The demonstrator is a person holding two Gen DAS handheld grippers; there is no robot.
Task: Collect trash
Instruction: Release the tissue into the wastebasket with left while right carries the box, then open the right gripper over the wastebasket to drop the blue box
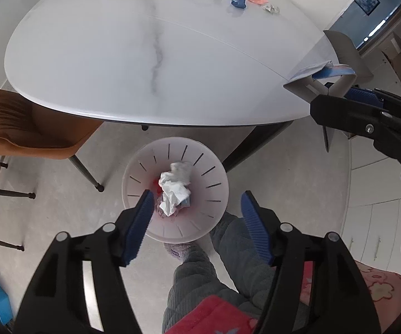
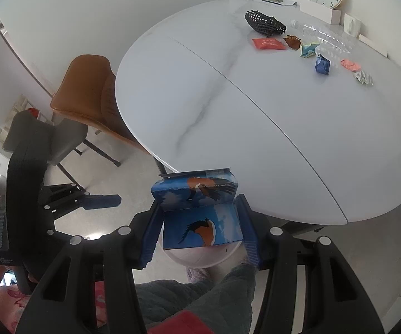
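Right gripper [image 2: 199, 226] pinches a light, crushable blue carton [image 2: 200, 211] by its side walls. Left gripper [image 1: 197, 222] hangs spread and empty over the bin [image 1: 214, 167].

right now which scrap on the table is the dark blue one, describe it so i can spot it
Look to the far side of the white marble table, where a row of wrappers runs out from the black mesh net. The dark blue crumpled wrapper sits between a pale folded scrap and a pink one, the only deep blue piece there.

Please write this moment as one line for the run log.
left gripper: open over bin | right gripper: holds blue box | table: wrappers remain
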